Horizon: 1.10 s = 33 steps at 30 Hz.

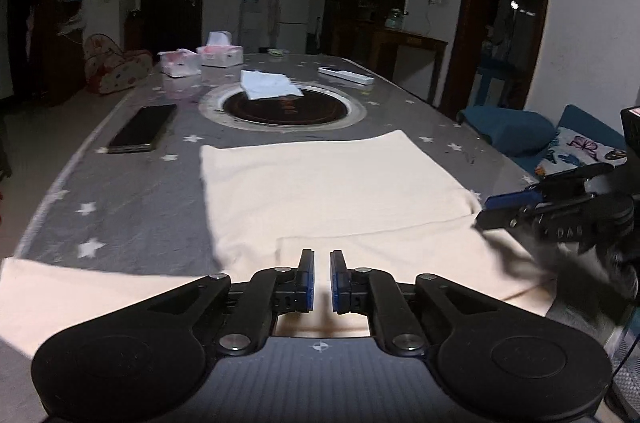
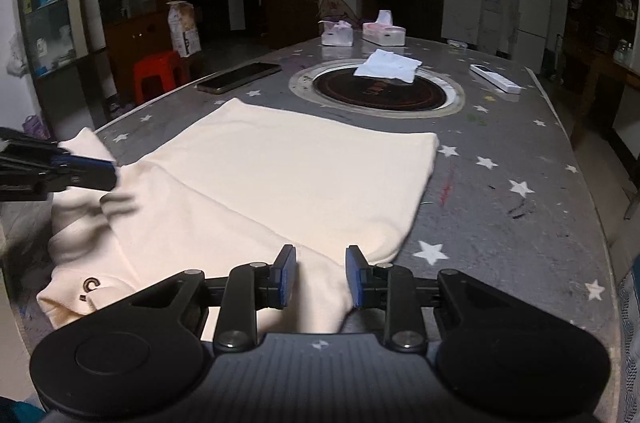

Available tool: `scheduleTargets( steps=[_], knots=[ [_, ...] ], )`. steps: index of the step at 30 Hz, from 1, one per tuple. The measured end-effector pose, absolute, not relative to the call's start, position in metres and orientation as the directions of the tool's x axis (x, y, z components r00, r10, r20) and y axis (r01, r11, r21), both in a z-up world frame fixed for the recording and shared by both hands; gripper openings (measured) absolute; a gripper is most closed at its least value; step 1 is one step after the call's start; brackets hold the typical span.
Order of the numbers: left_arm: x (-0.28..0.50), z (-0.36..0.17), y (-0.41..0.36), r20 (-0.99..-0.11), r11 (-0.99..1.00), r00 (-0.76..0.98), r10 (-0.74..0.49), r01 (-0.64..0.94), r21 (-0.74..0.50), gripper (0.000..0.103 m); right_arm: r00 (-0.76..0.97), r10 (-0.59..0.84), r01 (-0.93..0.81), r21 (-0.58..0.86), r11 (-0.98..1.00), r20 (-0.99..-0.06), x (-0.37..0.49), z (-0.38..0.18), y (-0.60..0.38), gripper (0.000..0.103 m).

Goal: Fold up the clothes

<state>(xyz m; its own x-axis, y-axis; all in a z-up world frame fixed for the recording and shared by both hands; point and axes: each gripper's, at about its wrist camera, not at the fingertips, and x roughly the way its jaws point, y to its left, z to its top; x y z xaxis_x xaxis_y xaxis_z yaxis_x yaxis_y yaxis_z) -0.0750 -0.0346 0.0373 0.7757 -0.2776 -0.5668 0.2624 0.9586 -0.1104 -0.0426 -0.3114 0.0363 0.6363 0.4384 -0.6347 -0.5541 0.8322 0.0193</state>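
Note:
A cream garment (image 1: 320, 183) (image 2: 280, 163) lies spread over the near half of a grey star-print table (image 1: 140, 203) (image 2: 500, 223), partly folded. A small dark logo shows at its near left corner. My left gripper (image 1: 322, 257) is at the garment's near edge, shut to a narrow slit with cloth in it. In the right wrist view the left gripper (image 2: 108, 169) holds a raised flap of the cloth. My right gripper (image 2: 320, 259) (image 1: 486, 211) is at the garment's right end. Its jaws stand part-way apart and a thick fold of cloth fills the gap between the pads.
Beyond the garment are a dark phone (image 1: 144, 129) (image 2: 240, 77) and a round inset hotplate (image 1: 280, 111) (image 2: 376, 95) with white paper (image 1: 268, 85) on it. A white remote (image 1: 346, 75) and tissue boxes (image 1: 222, 53) lie farther back. A red stool (image 2: 158, 71) and a blue sofa (image 1: 504, 131) flank the table.

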Motion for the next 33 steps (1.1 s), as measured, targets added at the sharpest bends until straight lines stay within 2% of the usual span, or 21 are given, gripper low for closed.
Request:
scheduleTargets(
  steps=[3, 7, 9, 12, 18, 20, 24, 30, 31, 32, 33],
  knots=[
    [-0.060, 0.020, -0.036, -0.613, 0.966, 0.748, -0.254, 0.232, -0.117, 0.009, 0.632, 0.434, -0.553, 0.018, 0.833, -0.642, -0.044, 0.033, -0.309, 0.027],
    [-0.069, 0.025, -0.023, -0.583, 0.965, 0.769, -0.262, 0.211, -0.155, 0.011, 0.640, 0.424, -0.548, 0.006, 0.837, -0.641, -0.046, 0.035, -0.310, 0.027],
    [-0.077, 0.032, -0.011, -0.559, 0.975, 0.799, -0.222, 0.170, -0.145, 0.012, 0.643, 0.432, -0.553, 0.007, 0.833, -0.632, -0.049, 0.040, -0.310, 0.027],
    [-0.087, 0.038, 0.019, -0.542, 0.993, 0.836, -0.085, 0.024, -0.119, 0.014, 0.653, 0.447, -0.566, -0.002, 0.824, -0.612, -0.056, 0.045, -0.306, 0.027],
    [-0.101, 0.037, 0.091, -0.533, 0.927, 0.793, 0.294, -0.372, -0.042, 0.039, 0.638, 0.482, -0.598, 0.008, 0.801, -0.600, -0.066, 0.051, -0.297, 0.034],
    [-0.102, 0.033, 0.110, -0.548, 0.896, 0.757, 0.355, -0.444, -0.033, 0.048, 0.635, 0.490, -0.605, 0.011, 0.796, -0.597, -0.068, 0.052, -0.295, 0.034],
    [-0.099, 0.023, 0.135, -0.588, 0.856, 0.704, 0.400, -0.515, -0.034, 0.052, 0.632, 0.499, -0.606, 0.023, 0.795, -0.593, -0.071, 0.052, -0.293, 0.037],
    [-0.093, 0.013, 0.146, -0.609, 0.862, 0.712, 0.349, -0.499, -0.089, 0.050, 0.634, 0.499, -0.605, 0.023, 0.796, -0.591, -0.077, 0.053, -0.292, 0.037],
    [-0.093, 0.013, 0.147, -0.605, 0.865, 0.719, 0.342, -0.492, -0.096, 0.039, 0.635, 0.498, -0.604, 0.023, 0.797, -0.590, -0.077, 0.053, -0.293, 0.037],
    [-0.093, 0.013, 0.148, -0.601, 0.868, 0.726, 0.336, -0.487, -0.103, 0.021, 0.638, 0.497, -0.601, 0.023, 0.799, -0.589, -0.078, 0.054, -0.294, 0.037],
    [-0.094, 0.014, 0.150, -0.598, 0.868, 0.729, 0.332, -0.485, -0.109, 0.015, 0.640, 0.496, -0.598, 0.024, 0.801, -0.587, -0.079, 0.054, -0.295, 0.037]
  ],
)
